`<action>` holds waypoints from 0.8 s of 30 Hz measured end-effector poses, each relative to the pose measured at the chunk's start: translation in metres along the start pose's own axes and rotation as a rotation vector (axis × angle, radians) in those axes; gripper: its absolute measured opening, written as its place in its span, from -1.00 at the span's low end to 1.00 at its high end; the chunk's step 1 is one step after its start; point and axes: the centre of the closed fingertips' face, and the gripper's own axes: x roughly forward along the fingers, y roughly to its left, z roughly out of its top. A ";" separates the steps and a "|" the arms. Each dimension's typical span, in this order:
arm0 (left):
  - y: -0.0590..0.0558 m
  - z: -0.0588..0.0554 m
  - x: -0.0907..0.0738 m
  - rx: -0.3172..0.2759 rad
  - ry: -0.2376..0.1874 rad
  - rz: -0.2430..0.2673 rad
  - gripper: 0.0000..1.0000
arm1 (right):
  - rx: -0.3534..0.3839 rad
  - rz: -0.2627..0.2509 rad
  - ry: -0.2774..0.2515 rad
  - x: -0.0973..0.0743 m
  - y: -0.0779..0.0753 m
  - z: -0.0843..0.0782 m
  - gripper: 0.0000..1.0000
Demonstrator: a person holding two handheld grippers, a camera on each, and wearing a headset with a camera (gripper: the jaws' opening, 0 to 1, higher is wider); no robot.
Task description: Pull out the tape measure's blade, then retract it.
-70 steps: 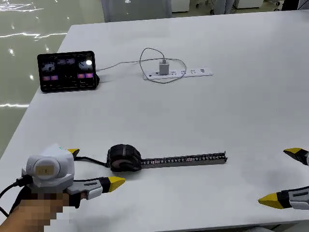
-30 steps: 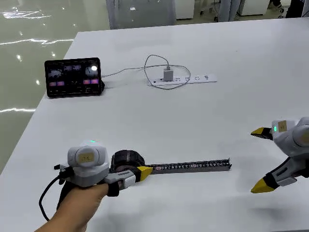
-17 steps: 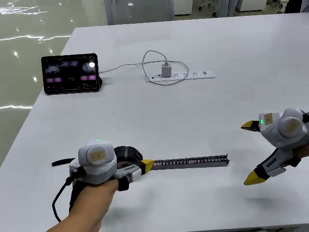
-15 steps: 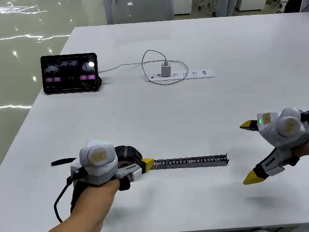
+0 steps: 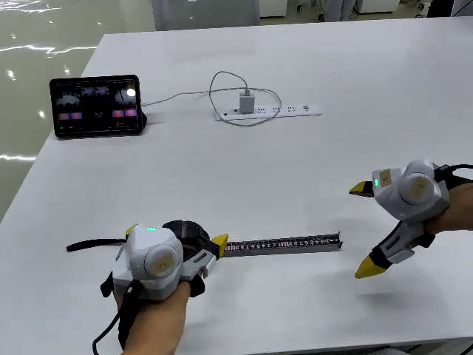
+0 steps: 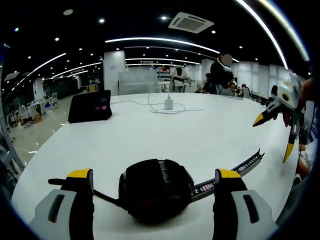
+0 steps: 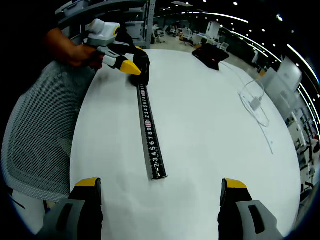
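The black tape measure case point(image 5: 191, 231) lies on the white table point(image 5: 295, 170) near its front left. Its blade point(image 5: 284, 244) is pulled out to the right and lies flat. My left gripper point(image 5: 175, 237) is open, one jaw on each side of the case point(image 6: 156, 192), with a gap on both sides in the left gripper view point(image 6: 154, 175). My right gripper point(image 5: 363, 228) hovers open just right of the blade's end. In the right gripper view the blade point(image 7: 147, 125) runs away from between the yellow-tipped jaws of the right gripper point(image 7: 160, 183), its end a little ahead of them.
A tablet point(image 5: 96, 106) stands at the back left. A power strip point(image 5: 270, 111) with a plugged charger and looped cable lies behind the middle. The case's black strap point(image 5: 92, 243) trails left. A mesh chair point(image 7: 35, 135) is by the table's front edge.
My left gripper has moved forward from behind the case until its jaws stand on either side of it. My right gripper has come in from the right edge toward the blade's end.
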 end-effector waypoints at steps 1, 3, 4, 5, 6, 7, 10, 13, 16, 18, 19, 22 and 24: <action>0.001 0.001 0.001 0.002 -0.010 0.005 0.98 | -0.002 0.000 -0.001 0.000 0.000 0.000 0.88; 0.002 0.002 0.003 0.031 -0.035 0.015 0.98 | -0.017 0.000 -0.001 0.002 0.001 0.000 0.80; 0.002 0.001 0.004 0.041 -0.039 0.012 0.98 | -0.013 0.004 0.001 0.003 0.002 0.000 0.82; 0.003 0.000 0.005 0.060 -0.040 0.011 0.98 | -0.006 0.012 0.003 0.004 0.004 -0.001 0.84; 0.004 -0.002 0.006 0.072 -0.037 0.014 0.98 | -0.014 0.014 0.005 0.004 0.004 -0.001 0.84; 0.005 -0.002 0.006 0.073 -0.036 0.015 0.98 | -0.021 0.015 0.006 0.004 0.004 -0.001 0.80; 0.010 0.002 0.008 0.073 -0.057 0.016 0.98 | -0.016 0.015 0.004 0.005 0.002 0.000 0.79; 0.010 0.002 0.009 0.073 -0.060 0.017 0.98 | -0.029 0.018 0.011 0.007 0.002 0.000 0.74; 0.007 0.000 0.009 0.076 -0.054 0.010 0.98 | -0.032 0.027 0.009 0.009 0.002 0.002 0.65; 0.004 -0.001 0.010 0.077 -0.050 -0.001 0.98 | -0.036 0.035 0.006 0.011 0.003 0.004 0.58; 0.003 -0.001 0.010 0.077 -0.049 -0.005 0.98 | -0.042 0.039 0.007 0.011 0.003 0.004 0.54; -0.001 -0.003 0.011 0.086 -0.044 -0.017 0.98 | -0.061 0.054 0.015 0.015 0.005 0.003 0.38; -0.003 -0.004 0.011 0.084 -0.040 -0.023 0.98 | -0.080 0.063 0.020 0.017 0.006 0.003 0.29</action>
